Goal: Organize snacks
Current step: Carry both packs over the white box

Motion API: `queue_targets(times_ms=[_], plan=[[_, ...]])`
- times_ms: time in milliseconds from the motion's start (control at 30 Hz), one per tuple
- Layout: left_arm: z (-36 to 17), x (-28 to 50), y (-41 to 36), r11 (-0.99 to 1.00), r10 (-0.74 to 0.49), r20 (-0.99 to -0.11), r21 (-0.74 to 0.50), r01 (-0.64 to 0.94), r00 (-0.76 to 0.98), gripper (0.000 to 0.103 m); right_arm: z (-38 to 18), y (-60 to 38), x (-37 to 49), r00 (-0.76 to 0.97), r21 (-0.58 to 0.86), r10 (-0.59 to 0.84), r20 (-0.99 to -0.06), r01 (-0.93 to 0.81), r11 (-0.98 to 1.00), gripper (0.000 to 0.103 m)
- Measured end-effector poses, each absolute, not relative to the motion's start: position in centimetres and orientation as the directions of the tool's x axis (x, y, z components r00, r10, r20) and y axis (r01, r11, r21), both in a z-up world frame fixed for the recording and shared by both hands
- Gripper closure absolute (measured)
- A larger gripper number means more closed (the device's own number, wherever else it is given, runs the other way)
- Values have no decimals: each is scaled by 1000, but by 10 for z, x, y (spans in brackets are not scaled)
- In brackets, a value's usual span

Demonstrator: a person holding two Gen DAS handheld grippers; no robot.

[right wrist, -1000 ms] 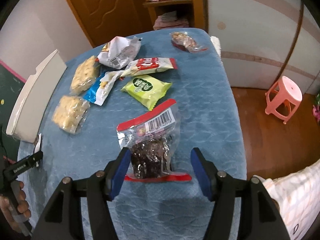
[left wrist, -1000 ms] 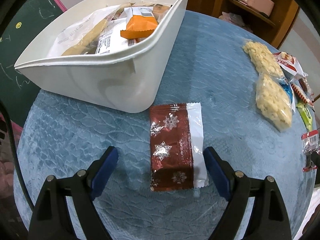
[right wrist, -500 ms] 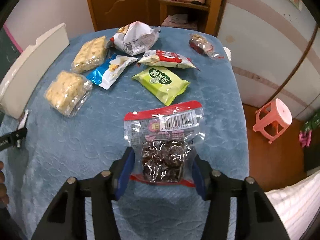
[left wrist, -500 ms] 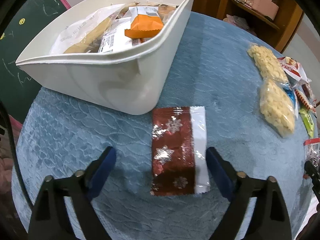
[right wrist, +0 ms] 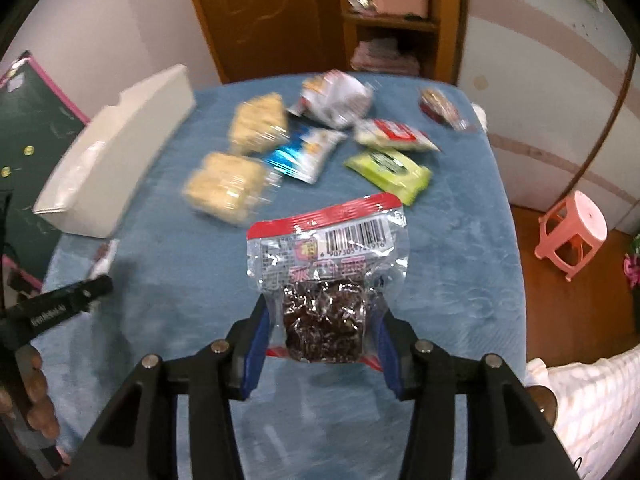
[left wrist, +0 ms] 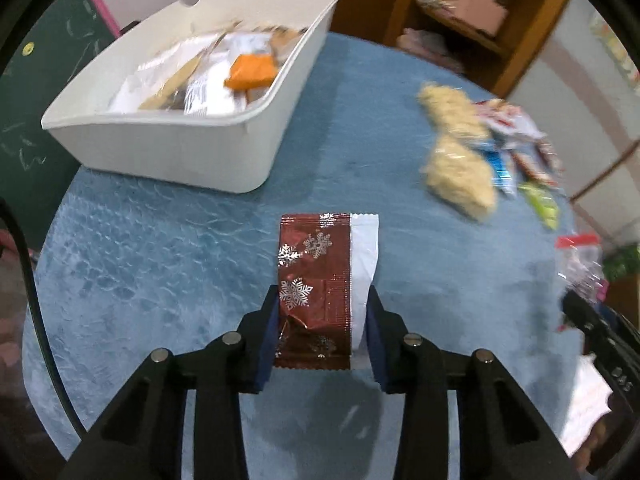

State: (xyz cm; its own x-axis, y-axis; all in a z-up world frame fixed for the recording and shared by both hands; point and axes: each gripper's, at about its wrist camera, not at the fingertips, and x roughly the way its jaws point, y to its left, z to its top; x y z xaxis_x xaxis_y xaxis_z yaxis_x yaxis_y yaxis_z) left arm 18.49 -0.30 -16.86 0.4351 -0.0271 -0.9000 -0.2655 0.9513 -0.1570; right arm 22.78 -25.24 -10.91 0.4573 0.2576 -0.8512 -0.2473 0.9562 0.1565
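Room around the blue table [right wrist: 460, 240]
A pink stool [right wrist: 572, 232] stands on the wooden floor; a door [right wrist: 260, 12] and shelf [right wrist: 392, 24] lie behind; a chalkboard [left wrist: 24, 100] at left.

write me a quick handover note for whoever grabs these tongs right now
Left tongs: just closed on the red snowflake packet, lifted off the blue table.
Right tongs: closing on the clear bag of dark snack, also raised.
White bin sits at the table's far left, already holding several packets.
Left to do: drop both packets in the bin, then clear the rest: two cracker bags, blue, green, and others behind.
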Motion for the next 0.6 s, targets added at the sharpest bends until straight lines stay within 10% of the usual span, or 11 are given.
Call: queue_targets(times_ms=[600], plan=[[61,206,172,980,30,-724,-112,-161,689,66,82,-110,243,592,241,465,-658,-419,875,55]])
